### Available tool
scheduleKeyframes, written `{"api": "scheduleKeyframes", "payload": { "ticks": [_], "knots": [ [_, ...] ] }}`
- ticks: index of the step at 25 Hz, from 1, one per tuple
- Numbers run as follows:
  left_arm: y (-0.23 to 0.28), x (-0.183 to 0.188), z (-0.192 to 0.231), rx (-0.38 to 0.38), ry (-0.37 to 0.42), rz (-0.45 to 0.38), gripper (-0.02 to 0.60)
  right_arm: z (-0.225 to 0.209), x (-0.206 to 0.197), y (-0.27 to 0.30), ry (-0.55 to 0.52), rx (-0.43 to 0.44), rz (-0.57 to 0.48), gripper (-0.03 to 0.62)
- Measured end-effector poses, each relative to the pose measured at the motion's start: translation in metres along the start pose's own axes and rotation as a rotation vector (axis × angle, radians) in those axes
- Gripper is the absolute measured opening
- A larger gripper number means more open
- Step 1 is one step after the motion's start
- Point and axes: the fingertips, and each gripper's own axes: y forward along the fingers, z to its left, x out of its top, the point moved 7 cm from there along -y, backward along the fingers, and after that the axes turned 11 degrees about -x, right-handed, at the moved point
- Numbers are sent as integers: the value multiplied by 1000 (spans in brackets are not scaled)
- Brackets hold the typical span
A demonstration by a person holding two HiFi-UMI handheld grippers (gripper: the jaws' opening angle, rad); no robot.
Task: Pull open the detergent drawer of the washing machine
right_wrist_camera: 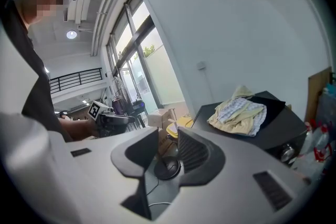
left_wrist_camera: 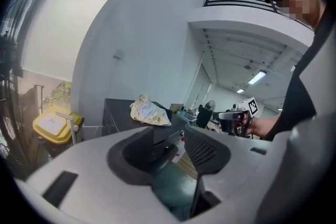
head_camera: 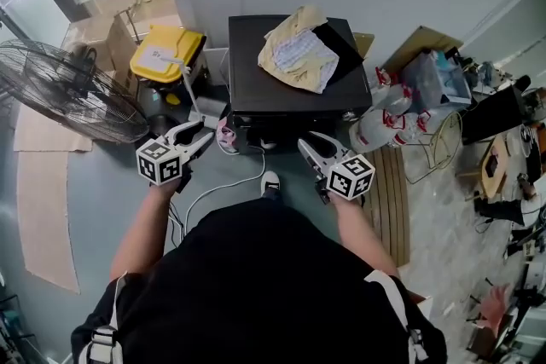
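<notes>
The black washing machine (head_camera: 252,72) stands against the wall with a yellowish cloth (head_camera: 299,51) heaped on its lid. Its front face (head_camera: 281,128) shows only as a thin strip from above, and I cannot make out the detergent drawer. My left gripper (head_camera: 203,136) hovers by the machine's front left corner, apart from it, jaws open and empty (left_wrist_camera: 176,147). My right gripper (head_camera: 305,146) hangs in front of the right half, also not touching, with a narrow empty gap between its jaws (right_wrist_camera: 168,152). The machine (left_wrist_camera: 118,115) and cloth (right_wrist_camera: 239,110) lie ahead in both gripper views.
A yellow bin (head_camera: 166,54) and a large floor fan (head_camera: 68,89) stand left of the machine. Plastic bags (head_camera: 384,115) and cardboard (head_camera: 418,43) crowd its right side, with a slatted wooden board (head_camera: 397,200) on the floor. A white cable (head_camera: 213,192) runs past my shoe (head_camera: 270,182).
</notes>
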Motion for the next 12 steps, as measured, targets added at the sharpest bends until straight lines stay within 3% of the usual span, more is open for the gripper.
{"api": "scheduleKeyframes", "payload": {
  "ticks": [12],
  "knots": [
    [41, -11, 26, 22, -54, 41, 186, -51, -15, 35, 70, -4, 81, 156]
  ]
}}
